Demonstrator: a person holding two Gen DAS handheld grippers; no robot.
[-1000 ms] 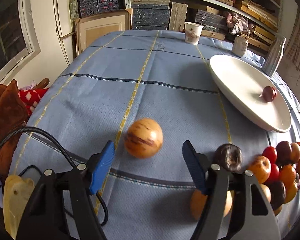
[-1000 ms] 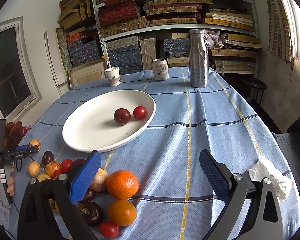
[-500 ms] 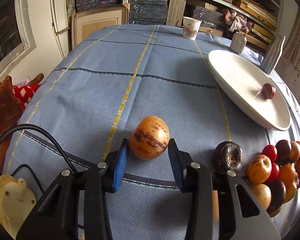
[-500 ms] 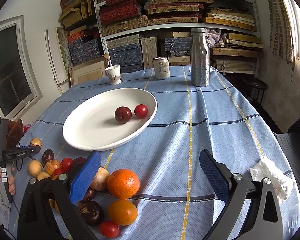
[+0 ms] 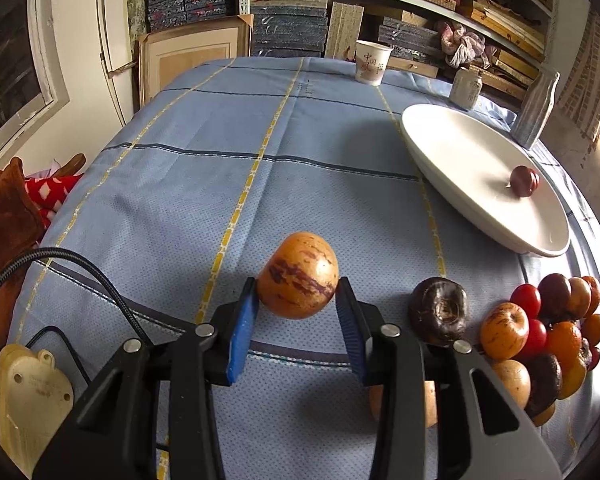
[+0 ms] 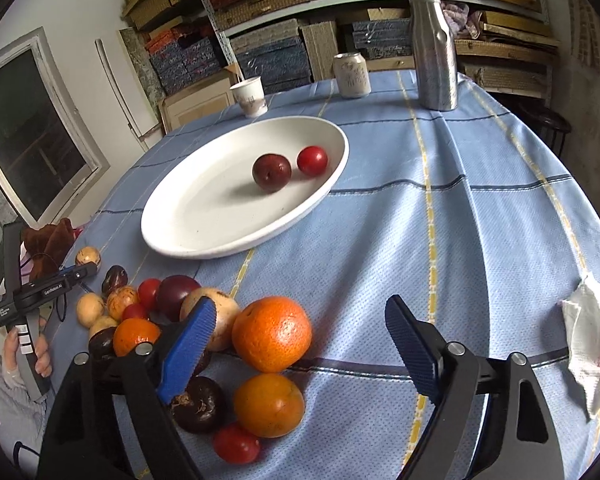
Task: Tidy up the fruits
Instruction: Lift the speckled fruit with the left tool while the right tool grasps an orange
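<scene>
- The white oval plate (image 6: 204,216) is sitting on the blue tablecloth (image 6: 440,208) and is carrying two fruits: a dark red plum (image 6: 271,172) and, just beside it nearer the far rim, a small red tomato (image 6: 312,160). In the left wrist view only the plum (image 5: 523,181) is showing, as it is covering the tomato.
- A paper cup (image 6: 249,96), a can (image 6: 351,75) and a steel bottle (image 6: 436,48) are standing upright past the plate; what is inside them cannot be seen.
- The left gripper (image 5: 296,316) is clamping a tan fruit with purple streaks (image 5: 298,276), one blue pad pressing on each side. The fruit is resting low over the cloth, well apart from the plate, with its narrower end tilting up and away from the camera.
- The right gripper (image 6: 300,344) is hanging above the near edge of the fruit pile (image 6: 160,312), its jaws closing but wide apart. The large orange (image 6: 271,334) is lying between the pads, and neither pad is touching it.
- A second orange (image 6: 269,405), a dark brown fruit (image 6: 198,404) and a small red tomato by the near edge (image 6: 236,445) are lying in front of it.
- The right gripper's near finger is covering part of the pile, and in the left wrist view the left gripper's right finger is hiding most of one pale fruit (image 5: 430,402).
- A hand (image 6: 28,356) is gripping the left gripper's handle at the frame edge, cut off.
- A crumpled tissue (image 6: 592,344) is lying to the right.
</scene>
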